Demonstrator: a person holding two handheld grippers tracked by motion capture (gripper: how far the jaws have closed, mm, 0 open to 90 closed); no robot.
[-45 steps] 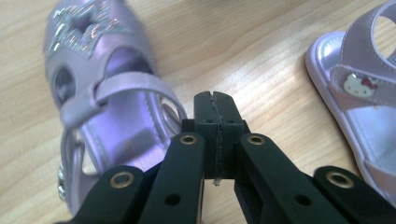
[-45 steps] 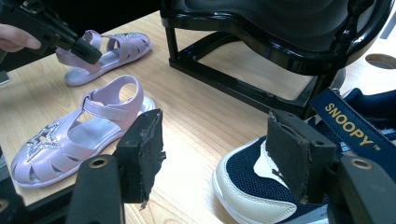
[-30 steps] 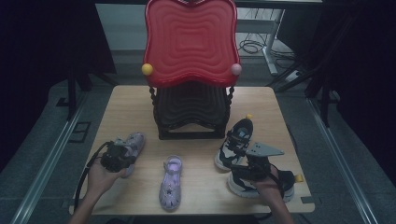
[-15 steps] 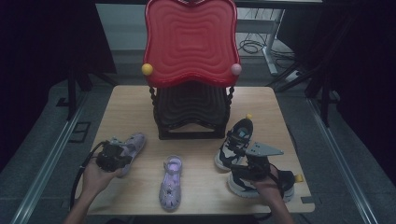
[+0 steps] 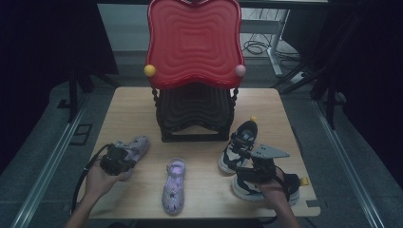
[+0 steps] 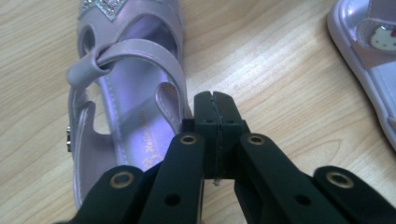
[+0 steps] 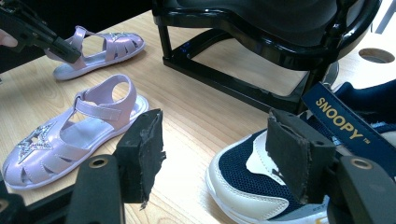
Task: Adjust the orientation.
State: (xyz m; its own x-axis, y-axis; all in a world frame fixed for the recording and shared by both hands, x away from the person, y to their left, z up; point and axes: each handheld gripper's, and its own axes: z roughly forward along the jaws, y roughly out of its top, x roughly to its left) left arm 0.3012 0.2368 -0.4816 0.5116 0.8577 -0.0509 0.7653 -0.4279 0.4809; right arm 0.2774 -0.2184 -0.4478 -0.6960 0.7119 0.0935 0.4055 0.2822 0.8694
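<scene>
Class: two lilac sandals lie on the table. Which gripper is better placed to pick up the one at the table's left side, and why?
Probably the left. The left gripper sits right beside the left sandal, jaws shut next to its heel strap. The right gripper stands open by the navy sneaker, across the table.

Light wooden table [image 5: 142, 114] carries a black tiered rack with a red wavy-ribbed top [image 5: 195, 42] at its rear centre. Front left lies a lilac strapped sandal [image 5: 135, 147], its mate [image 5: 173, 186] front centre. Right of the rack stands a navy-and-white sneaker [image 5: 239, 145], its mate [image 5: 266, 186] nearer the front edge.
</scene>
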